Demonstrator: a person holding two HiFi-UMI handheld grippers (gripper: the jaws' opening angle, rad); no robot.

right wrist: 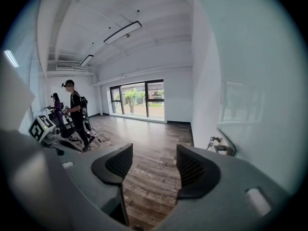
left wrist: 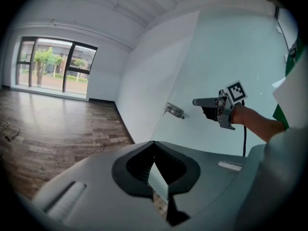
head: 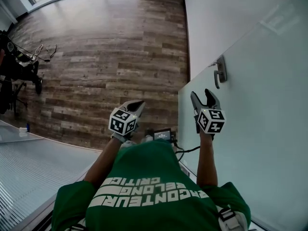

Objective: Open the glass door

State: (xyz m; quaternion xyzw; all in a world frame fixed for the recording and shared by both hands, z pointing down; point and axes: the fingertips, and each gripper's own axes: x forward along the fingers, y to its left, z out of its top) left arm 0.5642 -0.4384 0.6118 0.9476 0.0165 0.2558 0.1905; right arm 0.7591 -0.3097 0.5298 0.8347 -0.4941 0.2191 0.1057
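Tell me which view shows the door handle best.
The head view: the door handle stands clear on the glass door, beyond the open right gripper. The left gripper view shows it smaller, from the side; the right gripper view, tiny at the right.

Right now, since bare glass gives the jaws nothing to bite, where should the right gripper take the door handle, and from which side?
Likely the lever of the door handle, near its free end, from the person's side, with the open right gripper straddling it: the lever stands off the glass door, leaving room behind.

Two grippers (head: 137, 105) (head: 201, 94), one glass door (head: 260, 105), perhaps two bystanders (right wrist: 74, 109).
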